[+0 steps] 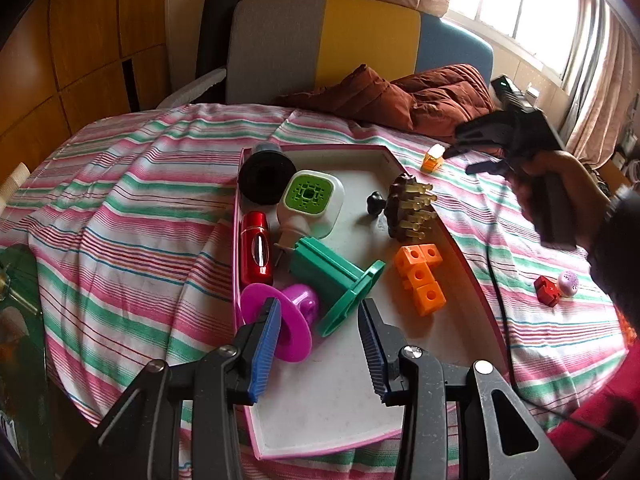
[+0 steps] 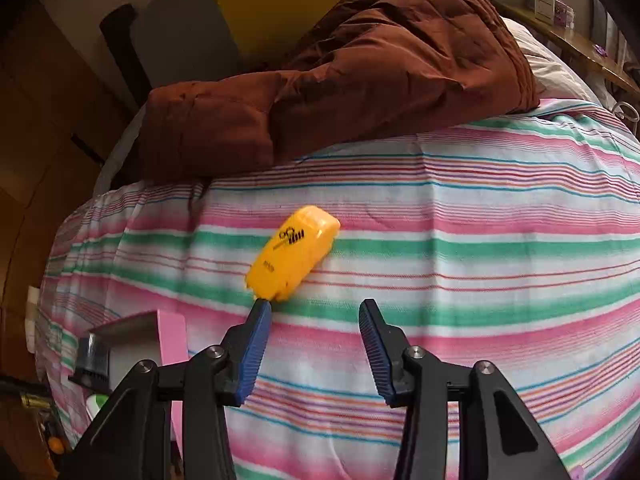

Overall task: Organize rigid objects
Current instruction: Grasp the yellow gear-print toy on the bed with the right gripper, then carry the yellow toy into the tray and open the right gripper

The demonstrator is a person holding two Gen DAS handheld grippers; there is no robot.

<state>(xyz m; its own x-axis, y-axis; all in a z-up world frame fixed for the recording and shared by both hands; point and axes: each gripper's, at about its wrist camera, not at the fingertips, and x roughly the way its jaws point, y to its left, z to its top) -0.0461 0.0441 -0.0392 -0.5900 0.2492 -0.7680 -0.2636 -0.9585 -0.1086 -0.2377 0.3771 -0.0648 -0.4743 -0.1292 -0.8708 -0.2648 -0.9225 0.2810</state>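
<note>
A pink-rimmed white tray [image 1: 344, 412] lies on the striped bedsheet and holds a magenta plunger-like toy [image 1: 298, 308], a green plastic stand [image 1: 336, 280], orange cubes [image 1: 422, 276], a red bottle [image 1: 256, 252], a green-and-white plug device [image 1: 314, 202], a black round cap [image 1: 266, 172] and a brown peg brush [image 1: 408, 208]. My left gripper [image 1: 320, 312] is open and empty above the tray's near half. My right gripper [image 2: 314, 312] is open just short of a yellow toy car [image 2: 294, 254] on the sheet; it also shows in the left wrist view [image 1: 472, 156] beside that car [image 1: 432, 158].
A brown quilt [image 2: 360, 80] is bunched at the bed's far side. A red block [image 1: 547, 290] and a small lilac ball [image 1: 568, 282] lie on the sheet right of the tray. A cable [image 1: 496, 280] runs along the tray's right side. The tray corner [image 2: 172, 344] shows at lower left.
</note>
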